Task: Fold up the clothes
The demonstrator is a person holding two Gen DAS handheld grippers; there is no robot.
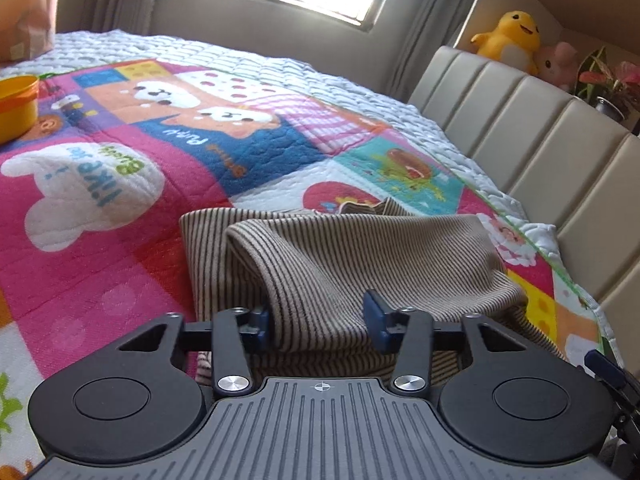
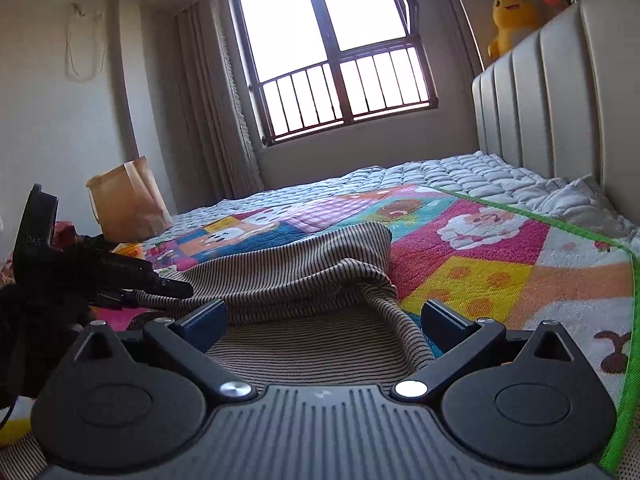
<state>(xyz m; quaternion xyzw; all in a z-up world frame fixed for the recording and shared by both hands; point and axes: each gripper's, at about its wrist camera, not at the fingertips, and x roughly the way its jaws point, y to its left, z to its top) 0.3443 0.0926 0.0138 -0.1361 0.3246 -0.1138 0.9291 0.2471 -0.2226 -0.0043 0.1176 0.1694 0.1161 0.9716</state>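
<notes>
A: Where is the striped garment [image 1: 320,264]?

B: It lies bunched on the patchwork quilt [image 1: 120,184] of the bed, in the lower middle of the left wrist view, with a thick rolled fold running down toward the camera. In the right wrist view the same brown-and-cream cloth [image 2: 288,268] fills the centre and lower centre, one corner reaching up toward the middle of the frame.

A: And the left claw [image 1: 320,316]?

B: Its two blue pads sit on either side of that rolled fold and press into it, so it is clamped on the cloth. The fold bulges between them, which keeps the pads apart.

A: The right claw [image 2: 324,320]?

B: Spread wide. Its blue fingers [image 2: 444,322] stand well apart at the lower centre of the right wrist view, with the garment's hem lying loose between them; neither pad presses on the cloth.

A: Anything else around?

B: A yellow tub [image 1: 16,104] at the left edge of the left wrist view, a brown paper bag [image 2: 128,204] at centre left of the right wrist view, the padded headboard [image 1: 520,120] on the right, and a yellow plush toy [image 1: 508,36] on the shelf above it.
</notes>
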